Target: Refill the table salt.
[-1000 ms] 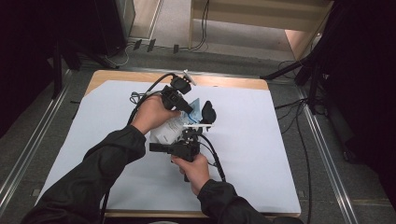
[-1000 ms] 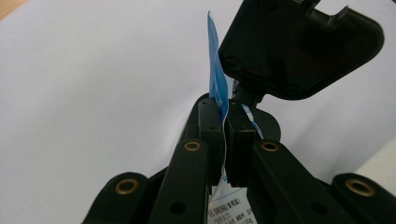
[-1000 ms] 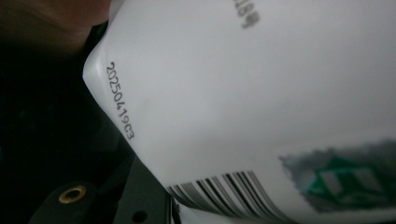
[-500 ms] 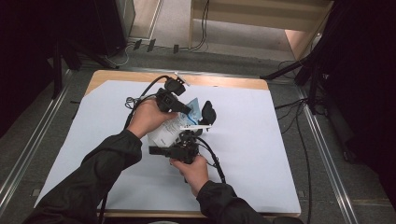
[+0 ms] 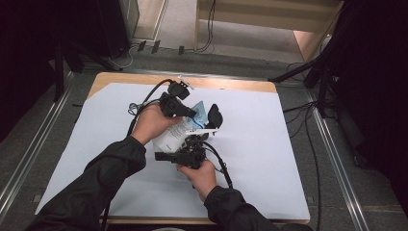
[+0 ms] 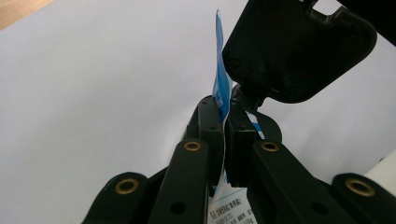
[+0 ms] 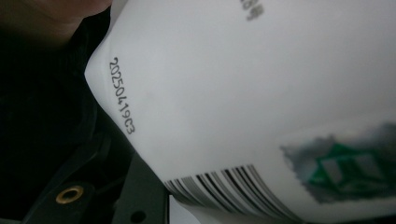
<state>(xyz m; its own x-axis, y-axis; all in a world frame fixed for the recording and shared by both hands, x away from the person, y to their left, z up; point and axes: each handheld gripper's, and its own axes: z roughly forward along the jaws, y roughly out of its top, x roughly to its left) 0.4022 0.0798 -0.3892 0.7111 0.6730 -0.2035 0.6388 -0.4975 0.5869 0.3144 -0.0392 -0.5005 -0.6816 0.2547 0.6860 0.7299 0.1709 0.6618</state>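
Looking like lab recording bay: white sheet [image 5: 269, 159] covering wooden table [image 5: 231, 83], cables [image 5: 308, 144] trailing across grey floor [image 5: 29, 139], metal rails [image 5: 339, 163] flanking.

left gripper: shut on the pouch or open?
Shut. In the left gripper view, the left gripper has both jaws pressed flat against the pouch's blue edge.

Pouch [image 7: 261, 93] carries a printed date code "20250419C3" near its edge, a barcode below it (digits not legible) and a blurred green logo. Small print on the pouch in the left gripper view is too tiny to read.

Bright table, dark surroundings, blurred close-ups
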